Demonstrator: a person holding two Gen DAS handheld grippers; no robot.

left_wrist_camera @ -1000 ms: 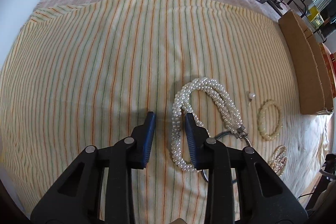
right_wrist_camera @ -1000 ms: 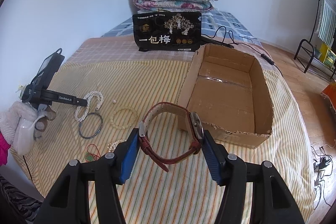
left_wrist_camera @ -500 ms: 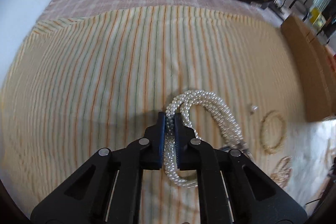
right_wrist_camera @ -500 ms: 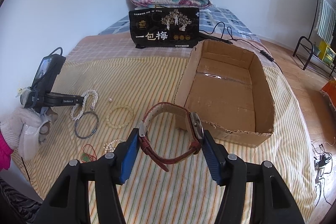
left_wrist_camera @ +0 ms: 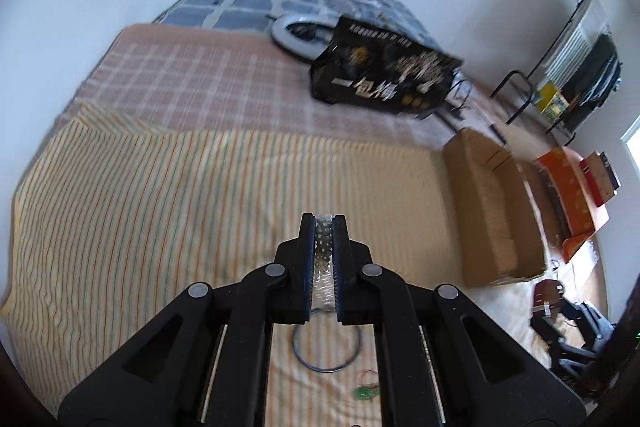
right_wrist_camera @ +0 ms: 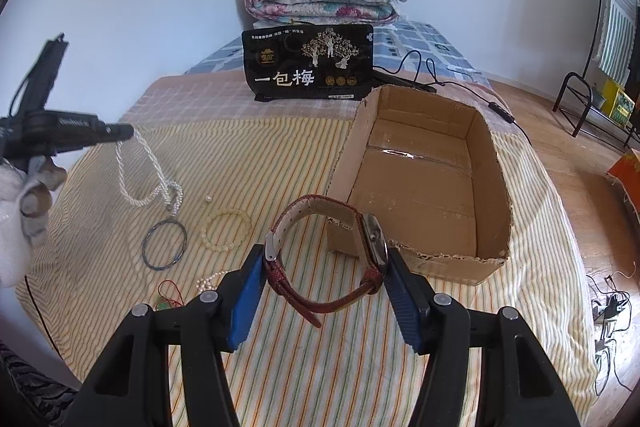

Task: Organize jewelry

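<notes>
Pearl necklace point(right_wrist_camera: 148, 175) pinched and dangled by left hand-held gripper point(left_wrist_camera: 324, 223), red-strapped watch point(right_wrist_camera: 332, 259) clamped in right hand-held gripper point(right_wrist_camera: 326, 291), cardboard box point(right_wrist_camera: 492, 163) set on bed point(right_wrist_camera: 256, 155)

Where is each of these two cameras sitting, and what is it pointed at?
Left wrist: rides the left gripper, facing up the striped bed; its black fingers pinch the pearl necklace.
Right wrist: rides the right gripper, facing the cardboard box; blue-padded fingers clamp the watch, gloved hand at left.
Shared: box, black bag, folded quilt, dark bangle.
</notes>
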